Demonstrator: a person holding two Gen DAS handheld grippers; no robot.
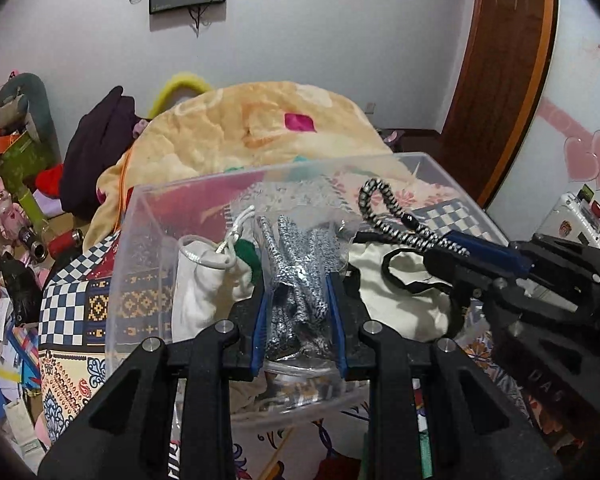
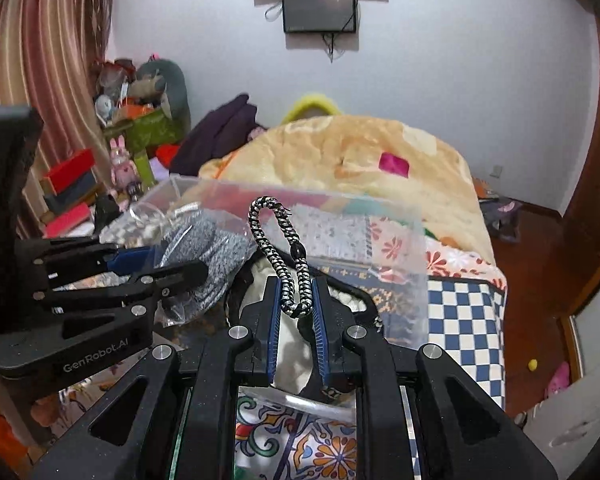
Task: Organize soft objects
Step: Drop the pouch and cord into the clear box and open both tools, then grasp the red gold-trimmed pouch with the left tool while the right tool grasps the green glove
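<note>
A clear plastic bin stands on the patterned bed. My left gripper is shut on a clear bag of grey speckled fabric, held over the bin. My right gripper is shut on a black-and-white braided cord loop, held above the bin's right side; it shows from the side in the left wrist view, with the cord sticking up. In the bin lie a white drawstring pouch and a cream bag with a black strap. The left gripper and its bag show in the right wrist view.
A peach quilt is heaped behind the bin, with dark clothing to its left. Toys, boxes and papers crowd the left side. A wooden door stands at the right. A checkered blanket covers the bed edge.
</note>
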